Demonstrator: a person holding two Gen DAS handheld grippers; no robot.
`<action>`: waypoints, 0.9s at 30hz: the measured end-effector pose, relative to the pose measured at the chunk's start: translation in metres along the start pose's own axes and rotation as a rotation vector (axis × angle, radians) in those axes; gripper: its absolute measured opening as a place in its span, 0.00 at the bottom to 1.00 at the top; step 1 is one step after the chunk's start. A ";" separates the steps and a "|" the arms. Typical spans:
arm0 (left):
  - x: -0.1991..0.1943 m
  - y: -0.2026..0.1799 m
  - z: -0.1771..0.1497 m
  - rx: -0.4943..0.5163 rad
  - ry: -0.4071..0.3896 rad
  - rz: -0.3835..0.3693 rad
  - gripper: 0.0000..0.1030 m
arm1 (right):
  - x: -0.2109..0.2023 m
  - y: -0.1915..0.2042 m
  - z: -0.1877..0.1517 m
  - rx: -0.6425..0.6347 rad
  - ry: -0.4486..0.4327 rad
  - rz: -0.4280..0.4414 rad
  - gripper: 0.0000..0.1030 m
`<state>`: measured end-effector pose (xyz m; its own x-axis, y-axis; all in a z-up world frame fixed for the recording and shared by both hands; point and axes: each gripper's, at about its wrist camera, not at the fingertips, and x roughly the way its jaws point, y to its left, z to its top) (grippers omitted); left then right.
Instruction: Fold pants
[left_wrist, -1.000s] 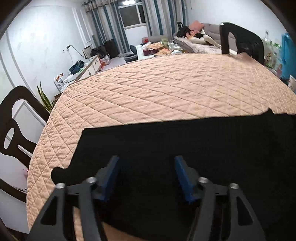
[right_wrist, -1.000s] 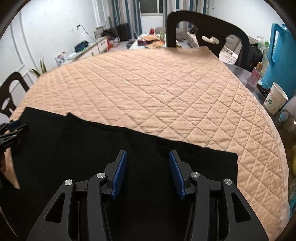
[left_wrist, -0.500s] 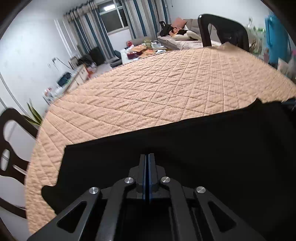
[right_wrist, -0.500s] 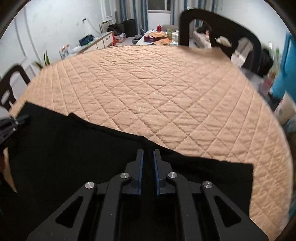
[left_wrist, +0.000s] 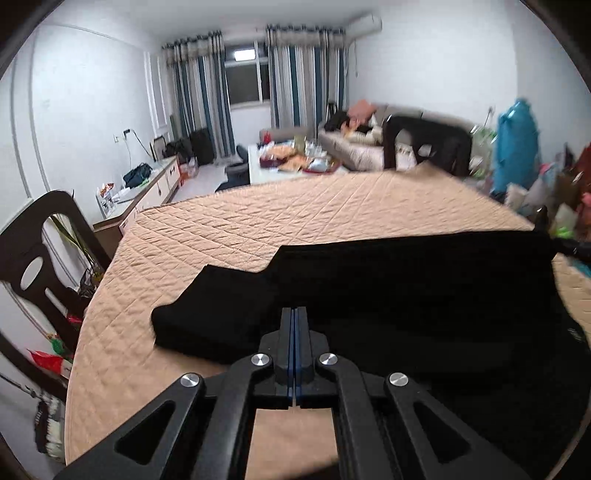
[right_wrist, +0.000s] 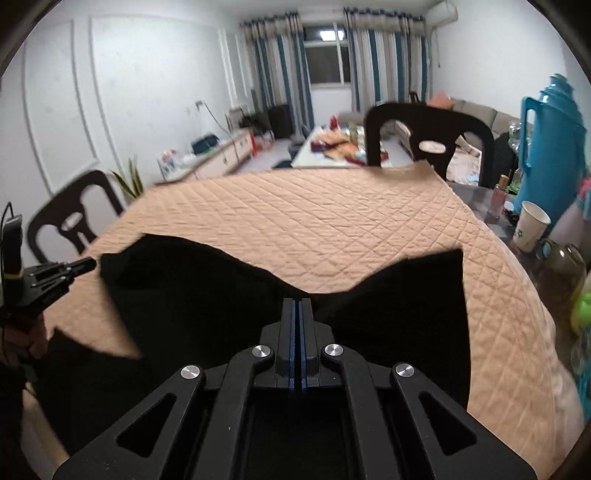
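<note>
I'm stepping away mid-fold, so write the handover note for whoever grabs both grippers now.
Left gripper: shut on the near edge of the black pants, edge lifted.
Right gripper: shut on the same edge further along, also lifted.
Pants lie across the near part of the quilted tan cover; the cloth sags between the two grips.
Done: both grips taken, edge raised off the cover.
Left: carry the edge over toward the far side, lay it down, release, then finish the remaining folds.
</note>
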<state>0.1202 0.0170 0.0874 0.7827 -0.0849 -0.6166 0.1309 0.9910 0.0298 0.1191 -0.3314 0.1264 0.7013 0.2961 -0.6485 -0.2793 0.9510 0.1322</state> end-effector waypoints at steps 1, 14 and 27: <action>-0.012 0.000 -0.007 -0.005 -0.014 -0.015 0.01 | -0.008 0.005 -0.006 0.002 -0.012 0.007 0.00; -0.037 -0.007 -0.056 -0.055 0.064 -0.102 0.02 | -0.043 0.019 -0.151 0.211 0.099 0.130 0.01; 0.085 -0.036 0.008 -0.048 0.238 -0.011 0.53 | -0.059 -0.008 -0.171 0.408 0.024 0.180 0.45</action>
<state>0.1865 -0.0265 0.0405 0.6151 -0.0741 -0.7850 0.1051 0.9944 -0.0115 -0.0325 -0.3722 0.0354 0.6481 0.4627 -0.6049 -0.1107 0.8431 0.5262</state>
